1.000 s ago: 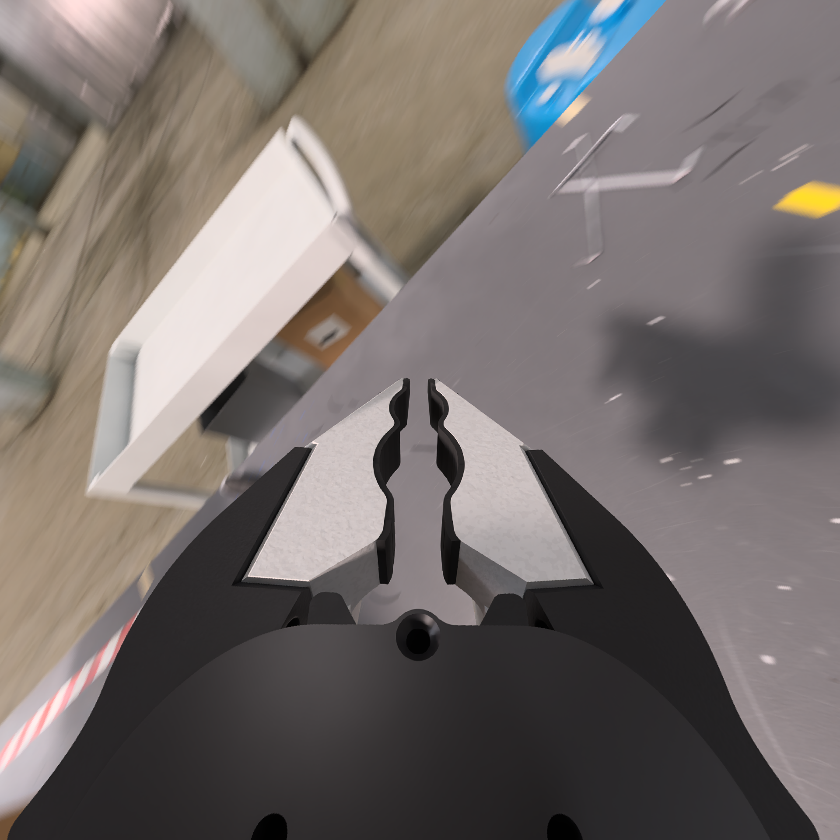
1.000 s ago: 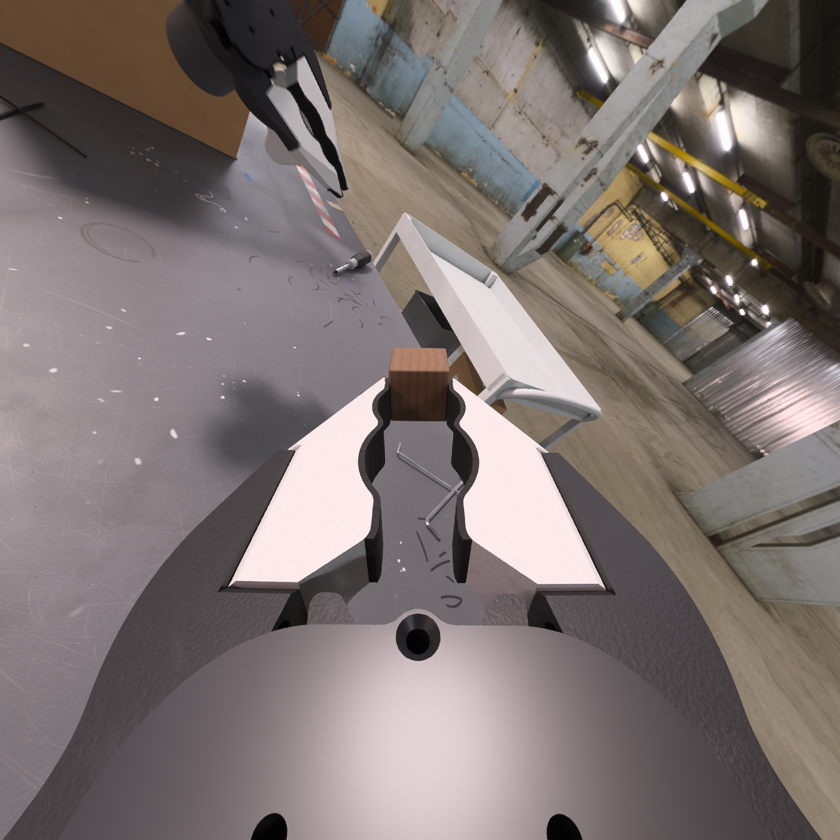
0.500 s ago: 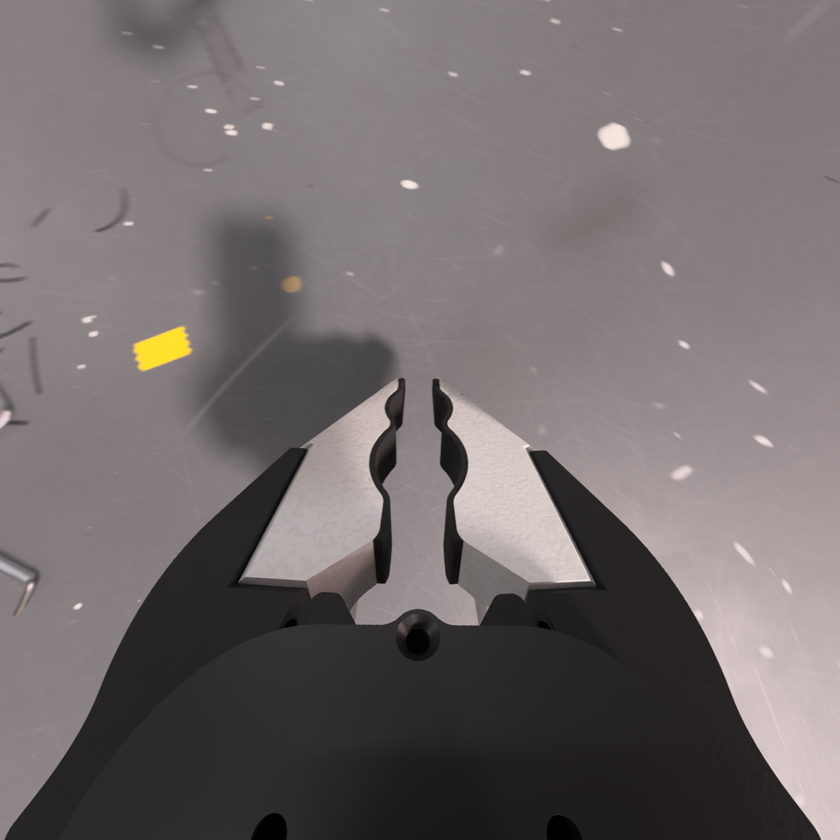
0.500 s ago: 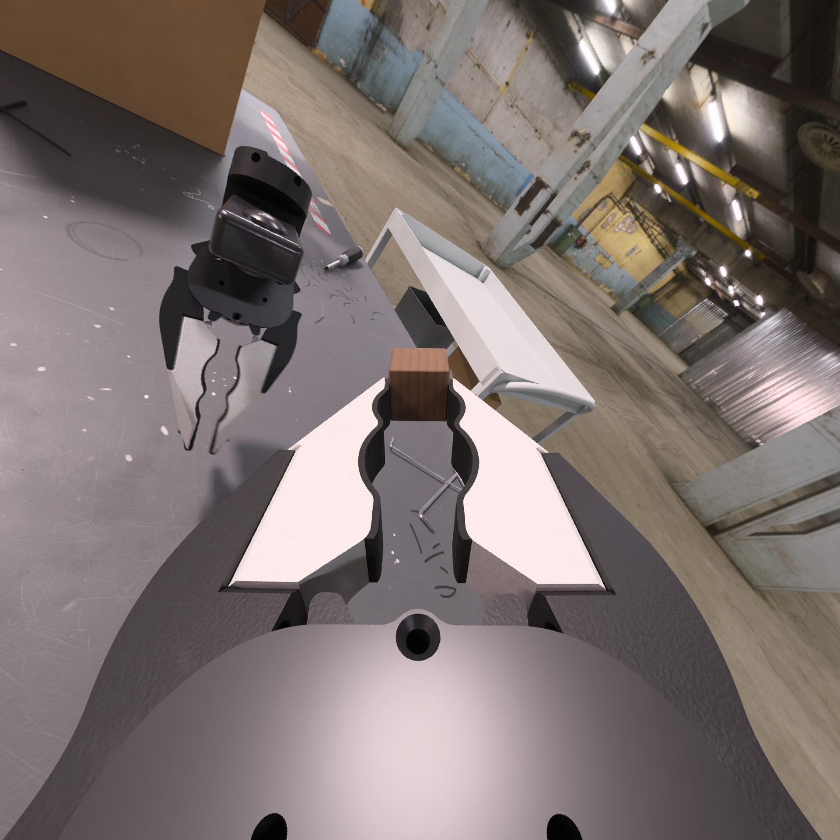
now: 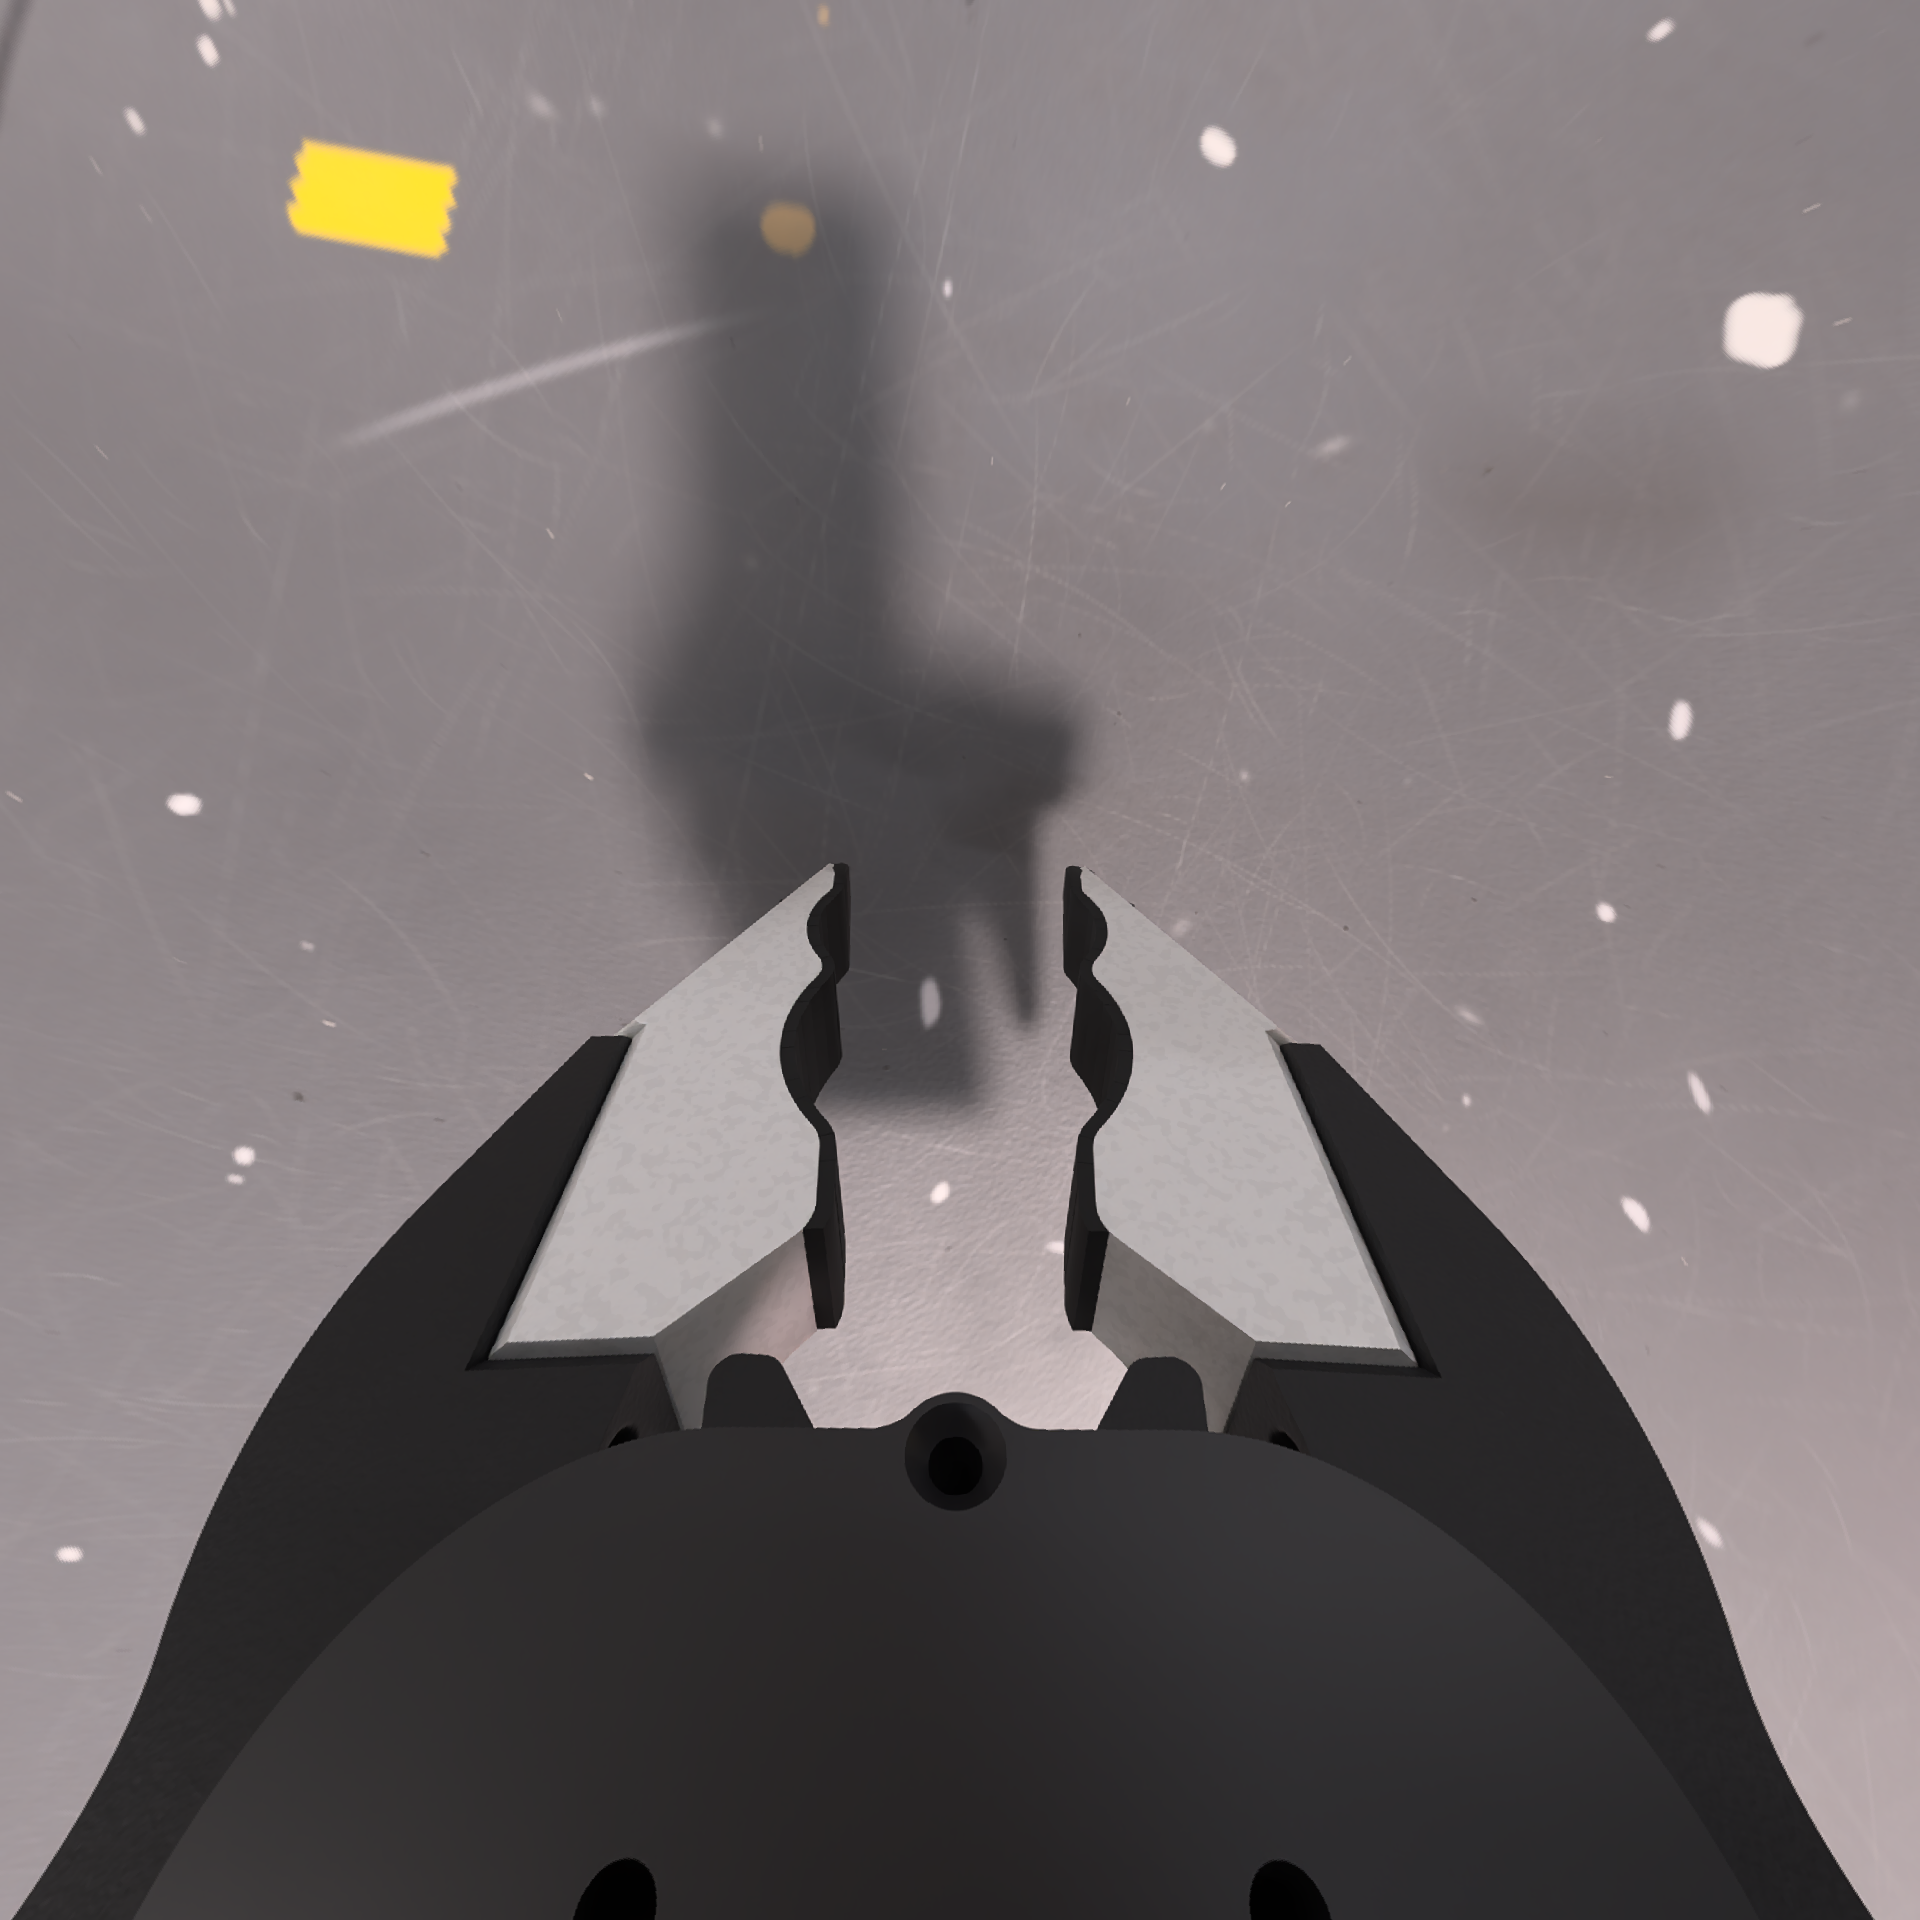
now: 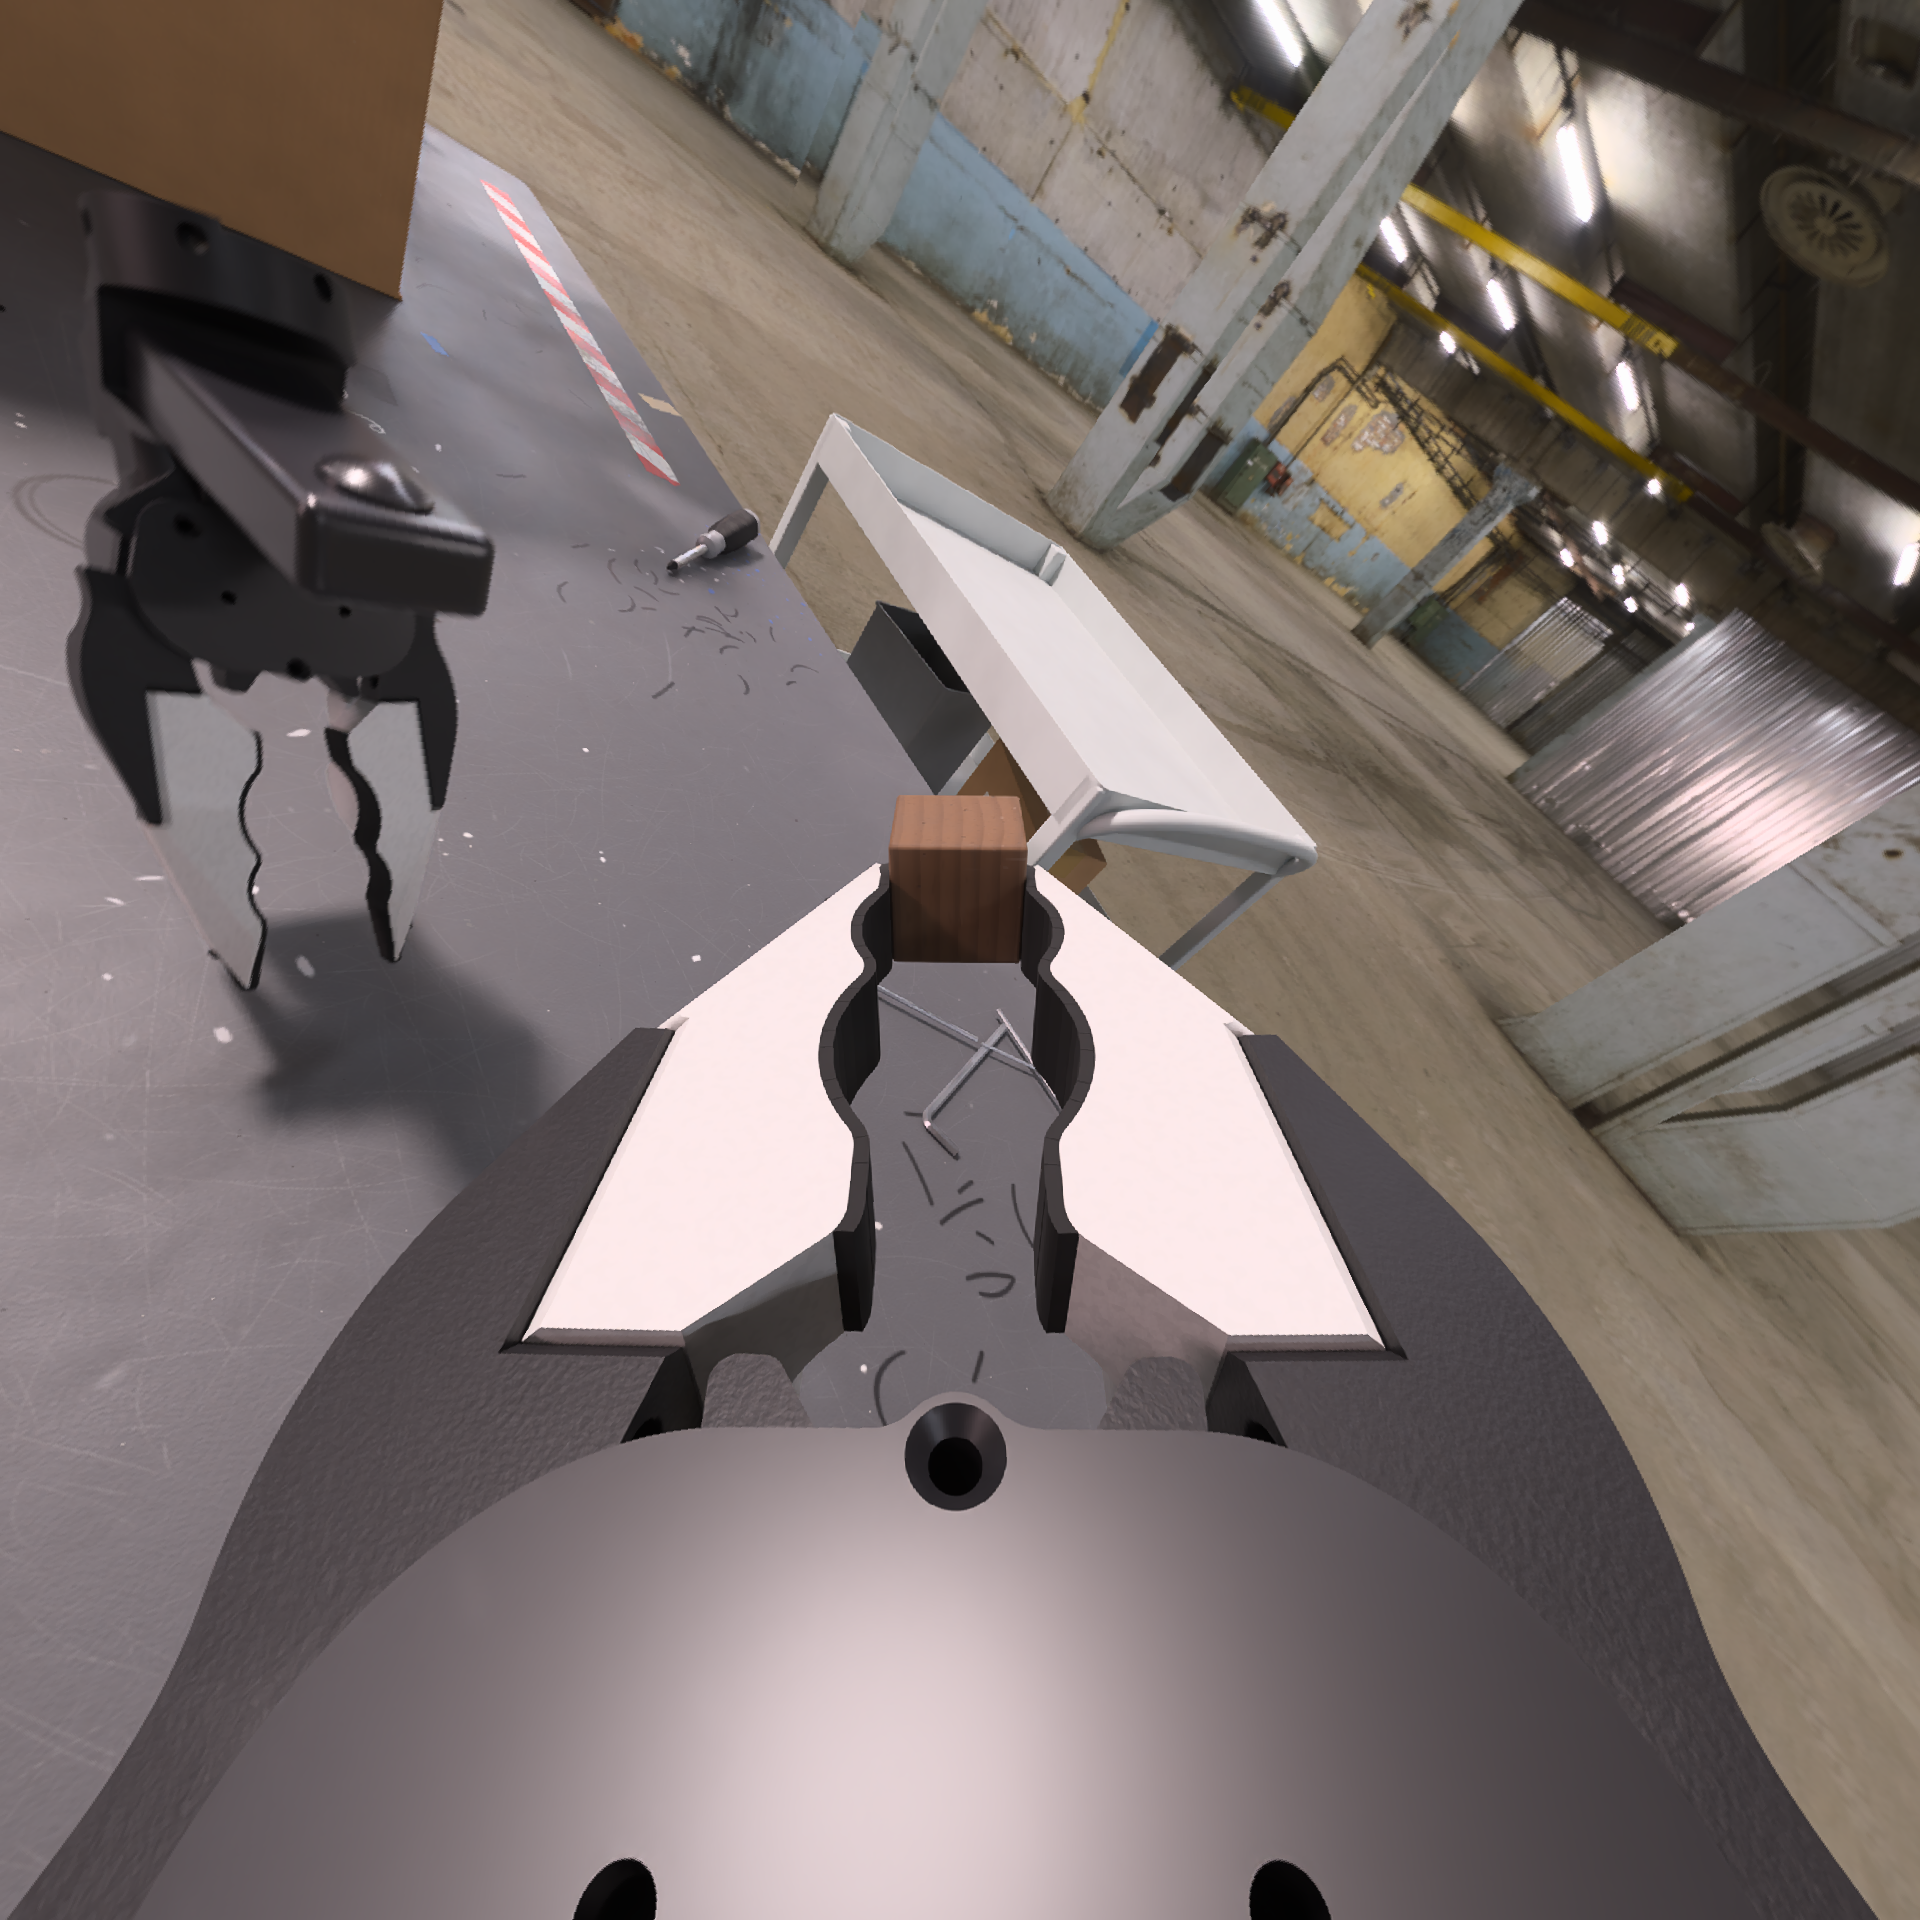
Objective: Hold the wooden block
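Right claw [image 6: 958, 899]: I have it pinching the wooden block [image 6: 958, 891] at its tips, above the surface [image 6: 623, 883] edge
Left claw [image 5: 956, 883]: spread, empty; bare surface [image 5: 1455, 727] all round

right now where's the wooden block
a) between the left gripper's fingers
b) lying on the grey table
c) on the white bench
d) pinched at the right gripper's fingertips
d: the wooden block sits clamped at the tips of the right gripper, while the left gripper is open with nothing between its fingers.
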Controlling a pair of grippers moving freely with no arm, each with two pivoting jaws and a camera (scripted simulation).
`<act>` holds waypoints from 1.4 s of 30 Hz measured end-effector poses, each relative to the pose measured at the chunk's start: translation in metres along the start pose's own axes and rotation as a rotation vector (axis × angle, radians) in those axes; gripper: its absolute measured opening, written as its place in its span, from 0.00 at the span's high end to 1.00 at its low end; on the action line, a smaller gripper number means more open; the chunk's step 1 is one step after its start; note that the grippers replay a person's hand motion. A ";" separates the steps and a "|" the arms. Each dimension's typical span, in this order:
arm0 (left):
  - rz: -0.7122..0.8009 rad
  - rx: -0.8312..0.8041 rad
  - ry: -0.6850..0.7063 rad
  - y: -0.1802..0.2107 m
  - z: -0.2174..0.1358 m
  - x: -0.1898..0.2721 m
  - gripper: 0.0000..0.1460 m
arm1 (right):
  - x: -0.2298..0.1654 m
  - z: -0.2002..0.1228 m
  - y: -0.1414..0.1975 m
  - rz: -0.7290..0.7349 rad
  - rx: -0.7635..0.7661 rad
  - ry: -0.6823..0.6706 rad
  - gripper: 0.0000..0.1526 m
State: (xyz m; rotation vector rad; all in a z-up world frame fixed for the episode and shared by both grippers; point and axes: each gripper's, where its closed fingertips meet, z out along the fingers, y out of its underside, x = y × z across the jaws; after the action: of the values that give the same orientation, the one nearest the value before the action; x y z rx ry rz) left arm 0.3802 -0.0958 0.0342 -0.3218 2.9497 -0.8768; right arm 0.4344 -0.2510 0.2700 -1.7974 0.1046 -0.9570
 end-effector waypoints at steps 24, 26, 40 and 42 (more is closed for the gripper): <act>0.287 -0.071 -0.110 0.002 0.002 -0.015 0.77 | -0.059 -0.007 0.054 0.048 -0.068 -0.121 0.85; 0.325 -0.104 -0.171 0.010 0.007 -0.015 0.76 | -0.061 -0.006 0.054 0.047 -0.066 -0.120 0.85; 0.671 -0.049 -0.068 -0.006 0.024 -0.014 0.95 | -0.072 0.000 0.057 0.058 -0.054 -0.146 0.85; 0.654 0.085 0.049 -0.025 0.022 0.000 0.95 | -0.073 0.000 0.057 0.059 -0.050 -0.148 0.85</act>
State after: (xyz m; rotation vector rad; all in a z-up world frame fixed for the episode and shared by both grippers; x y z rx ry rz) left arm 0.3869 -0.1280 0.0294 0.6391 2.7388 -0.8968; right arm 0.4052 -0.2418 0.1825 -1.8948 0.0884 -0.7833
